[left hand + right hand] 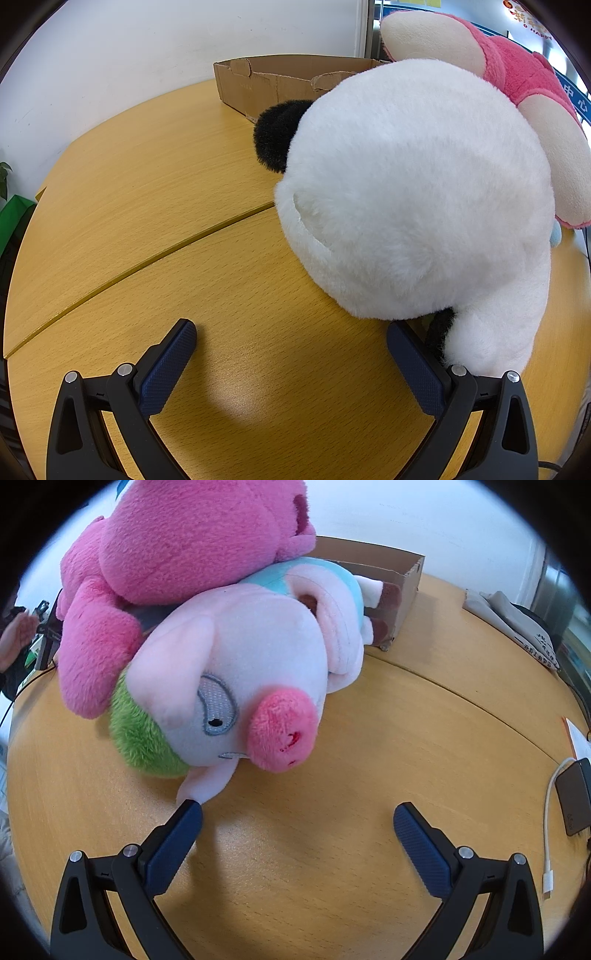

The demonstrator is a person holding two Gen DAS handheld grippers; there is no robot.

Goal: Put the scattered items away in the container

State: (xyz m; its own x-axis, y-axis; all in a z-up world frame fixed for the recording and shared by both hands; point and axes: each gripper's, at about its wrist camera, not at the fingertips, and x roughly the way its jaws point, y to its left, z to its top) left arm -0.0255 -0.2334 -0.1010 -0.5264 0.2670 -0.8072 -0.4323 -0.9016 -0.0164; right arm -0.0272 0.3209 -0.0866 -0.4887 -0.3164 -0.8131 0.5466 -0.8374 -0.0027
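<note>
1. Here, in the left wrist view, the left hand-held gripper (291, 354) is spread wide and grasps nothing, hovering low over the wooden worktop (147, 229). A large white plush toy (413, 192) with a black ear (277, 136) fills the picture from 12 to 3 o'clock; its lower lobe lies against the outside of the right finger (415, 369), not between the pads.
2. A pink plush toy (517, 77) leans over it at 1 o'clock, and the cardboard box (258, 85) stands behind at 12 o'clock, its torn rim low.
3. The white toy looks light, soft and bulky, so its round body would probably squash and slip out of a narrow pinch. A small part such as the ear or the lower lobe seems the better hold.
4. In the right wrist view, the right hand-held gripper (297, 821) is likewise spread and empty. A pig plush toy (258, 672) lies on its side at 11 to 12 o'clock, and one ear tip (199, 790) touches the left finger (177, 842).
5. The pink plush toy lies on top of it, and the box corner (402, 579) shows at 1 o'clock.
6. The pig is light and yielding; the ear or the snout (284, 731) offers a narrow grip, though the toy on top may tumble.
</note>
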